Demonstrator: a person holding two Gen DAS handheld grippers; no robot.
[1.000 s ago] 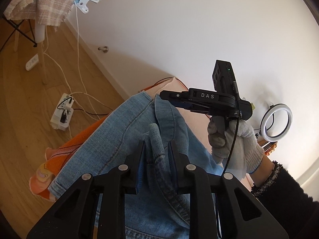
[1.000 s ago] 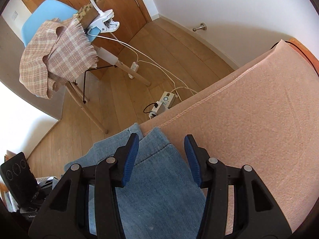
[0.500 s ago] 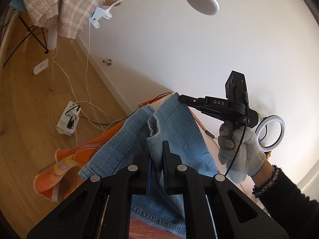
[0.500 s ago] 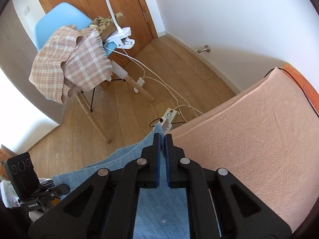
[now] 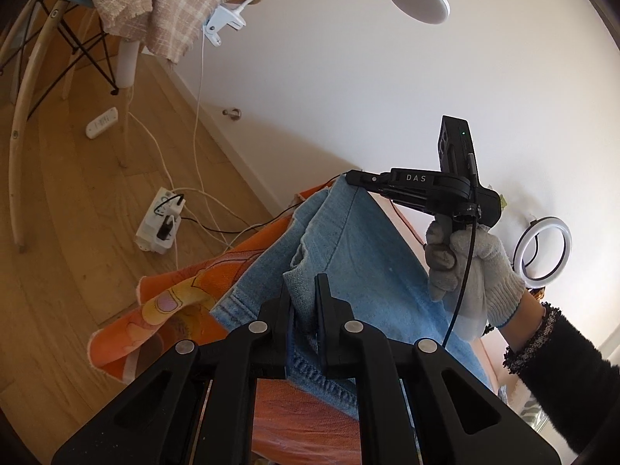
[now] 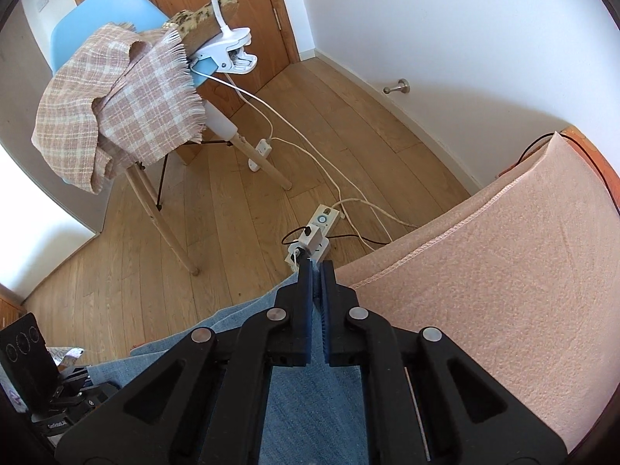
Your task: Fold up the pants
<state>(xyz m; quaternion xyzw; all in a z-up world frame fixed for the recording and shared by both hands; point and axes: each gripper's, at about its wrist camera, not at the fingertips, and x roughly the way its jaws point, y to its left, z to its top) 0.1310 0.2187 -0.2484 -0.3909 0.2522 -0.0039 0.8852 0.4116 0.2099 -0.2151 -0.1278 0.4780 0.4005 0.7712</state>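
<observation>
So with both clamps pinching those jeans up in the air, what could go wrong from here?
The left gripper pinches only a bunched fold of the jeans, so the denim might slip out. The right gripper holds just the tip of an edge, an equally thin grip. Loose denim hangs near the orange blanket and could drag it.

The pants (image 5: pixel 360 255) lie on the blanket (image 6: pixel 484 290), their edge hanging beyond its near border. On the floor beyond the blanket sits a power strip (image 6: pixel 314 232); the chair (image 6: pixel 116 89) stands farther beyond it.
</observation>
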